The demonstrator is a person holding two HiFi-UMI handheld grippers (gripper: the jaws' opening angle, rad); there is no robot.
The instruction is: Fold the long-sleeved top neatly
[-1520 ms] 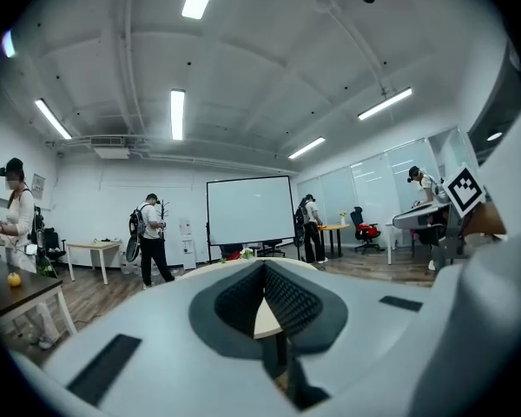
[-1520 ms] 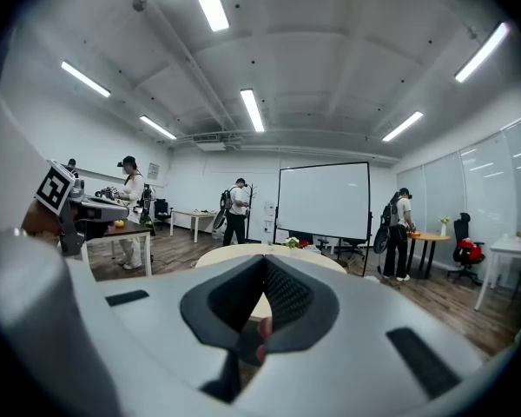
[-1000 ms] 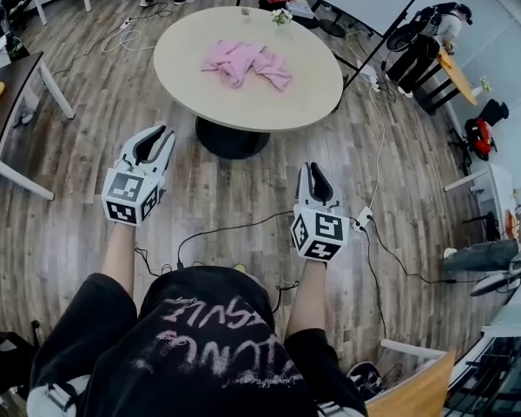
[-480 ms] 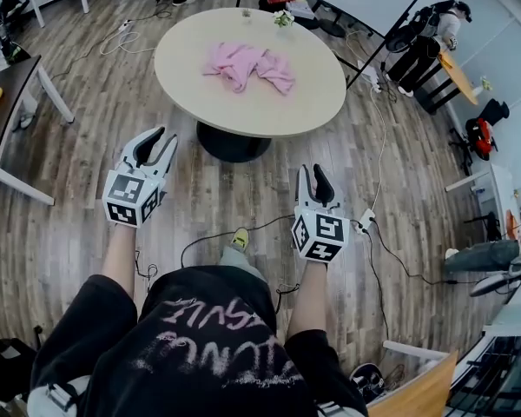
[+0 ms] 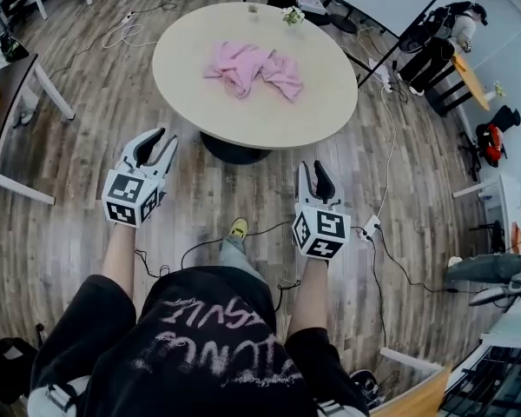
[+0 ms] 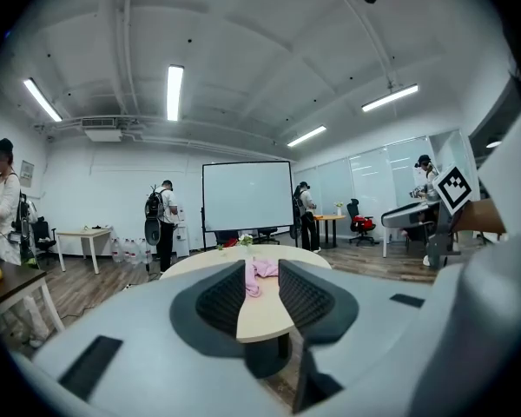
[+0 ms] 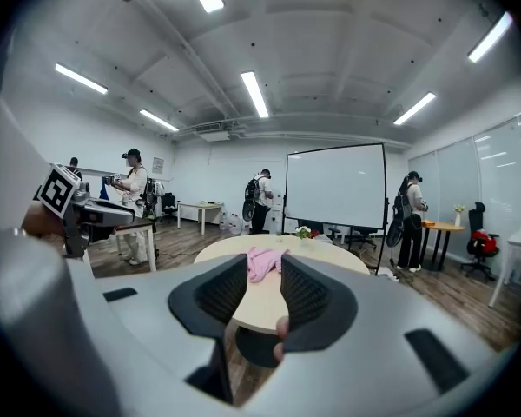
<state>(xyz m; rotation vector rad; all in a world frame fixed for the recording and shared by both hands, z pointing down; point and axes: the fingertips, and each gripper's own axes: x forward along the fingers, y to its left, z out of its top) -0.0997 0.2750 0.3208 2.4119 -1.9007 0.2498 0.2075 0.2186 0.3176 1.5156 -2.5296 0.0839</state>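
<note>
The pink long-sleeved top (image 5: 252, 66) lies crumpled on the far half of a round beige table (image 5: 243, 115). Both grippers are held over the wooden floor, short of the table's near edge and well apart from the top. My left gripper (image 5: 156, 139) is open and its jaws have just been opening, with nothing between them. My right gripper (image 5: 313, 171) is open too, its jaws also just opening and empty. In the left gripper view the top (image 6: 262, 270) shows beyond the gap of the gripper (image 6: 262, 298). The right gripper view shows the top (image 7: 262, 263) past the gripper (image 7: 263, 295).
A small flower pot (image 5: 293, 16) stands at the table's far edge. Cables (image 5: 391, 250) run over the floor near my feet. A dark desk (image 5: 4, 94) is at the left, black chairs (image 5: 430, 59) at the right. A projection screen (image 6: 246, 195) and several people stand behind.
The table and top have come a little closer in the head view as the person steps toward them. Both grippers' jaws stand wider apart than before.
</note>
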